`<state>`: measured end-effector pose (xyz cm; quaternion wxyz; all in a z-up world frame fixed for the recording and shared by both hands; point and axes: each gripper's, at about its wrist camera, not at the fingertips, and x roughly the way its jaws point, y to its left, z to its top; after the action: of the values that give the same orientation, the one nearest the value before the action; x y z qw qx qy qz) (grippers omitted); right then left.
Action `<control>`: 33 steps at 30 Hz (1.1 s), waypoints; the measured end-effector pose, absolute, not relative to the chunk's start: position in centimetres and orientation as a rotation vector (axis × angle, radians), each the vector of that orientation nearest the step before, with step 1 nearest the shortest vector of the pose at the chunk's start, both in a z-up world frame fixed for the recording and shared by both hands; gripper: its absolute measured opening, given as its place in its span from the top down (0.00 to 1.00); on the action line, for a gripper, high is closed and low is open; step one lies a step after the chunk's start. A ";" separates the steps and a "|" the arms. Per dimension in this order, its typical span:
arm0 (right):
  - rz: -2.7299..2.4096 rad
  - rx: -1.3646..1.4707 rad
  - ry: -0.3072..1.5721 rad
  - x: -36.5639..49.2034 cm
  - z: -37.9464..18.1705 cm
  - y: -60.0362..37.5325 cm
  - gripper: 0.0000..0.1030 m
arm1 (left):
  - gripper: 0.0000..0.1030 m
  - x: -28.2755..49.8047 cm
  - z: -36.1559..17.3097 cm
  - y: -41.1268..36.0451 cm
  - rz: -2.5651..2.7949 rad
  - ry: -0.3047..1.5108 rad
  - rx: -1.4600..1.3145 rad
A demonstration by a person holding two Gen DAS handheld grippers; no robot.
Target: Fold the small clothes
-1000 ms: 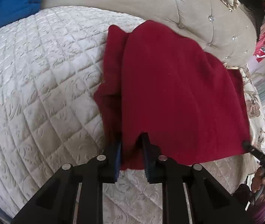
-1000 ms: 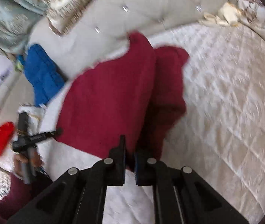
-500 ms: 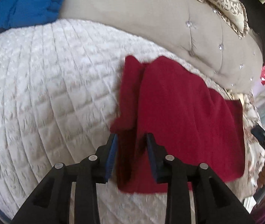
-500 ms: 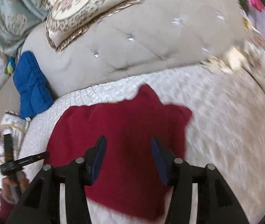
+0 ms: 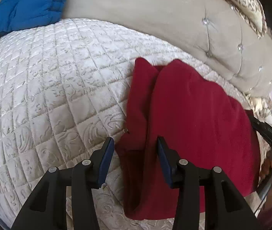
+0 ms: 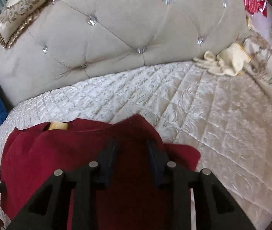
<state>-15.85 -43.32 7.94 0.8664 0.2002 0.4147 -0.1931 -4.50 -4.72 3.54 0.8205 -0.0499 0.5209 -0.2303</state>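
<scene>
So the red garment [image 5: 193, 115] is lying on the quilted bed cover [image 5: 49, 95], already doubled over once by the look of it, with a narrower layer peeking out along one side. The left gripper [image 5: 135, 153] sits right at the near edge of it, jaws apart and opening, nothing pinched; that side layer runs straight ahead between the fingers, and the long axis of the cloth heads away toward the tufted headboard [image 5: 174, 19]. The right gripper [image 6: 131, 159] hangs over the cloth's middle, jaws apart but closing. I think there's only air between them, though that view is smeary, so don't quote me. Both are basically on top of the garment; the left one's better lined up with an edge for the next fold, I'd say.
</scene>
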 end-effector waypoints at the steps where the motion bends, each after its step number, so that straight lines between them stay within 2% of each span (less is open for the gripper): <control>1: -0.342 0.415 0.845 -15.8 9.0 -41.8 0.60 | 0.78 -4.5 3.8 -4.6 -0.485 1.093 -0.112; 3: -0.239 0.393 0.831 -15.2 9.9 -39.2 0.54 | 0.78 -4.6 4.2 -4.4 -0.477 1.061 -0.097; 10: 0.067 0.291 0.882 -8.3 9.4 -28.4 0.54 | 0.76 -4.1 3.9 -4.6 -0.475 1.065 -0.100; 14: 0.121 0.193 0.936 -3.4 7.1 -23.9 0.64 | 0.76 -3.9 3.9 -4.3 -0.489 1.073 -0.105; 17: 0.081 0.212 1.005 -0.5 4.1 -23.1 0.65 | 0.76 -3.7 3.9 -4.4 -0.492 1.062 -0.085; 19: 0.067 0.255 0.977 -0.2 3.5 -23.5 0.65 | 0.75 -3.5 3.9 -4.5 -0.491 1.062 -0.079; 26: 0.120 0.394 0.940 -2.1 5.1 -25.2 0.65 | 0.73 -3.7 4.1 -4.5 -0.487 1.051 -0.074; 33: 0.130 0.361 0.942 -4.0 5.7 -24.4 0.63 | 0.73 -4.5 4.8 -4.4 -0.469 1.005 -0.032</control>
<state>-3.98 -24.44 5.71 0.8735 0.1727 0.4508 0.0623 -4.49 -4.38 4.80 0.8500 -0.0151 0.4772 -0.2228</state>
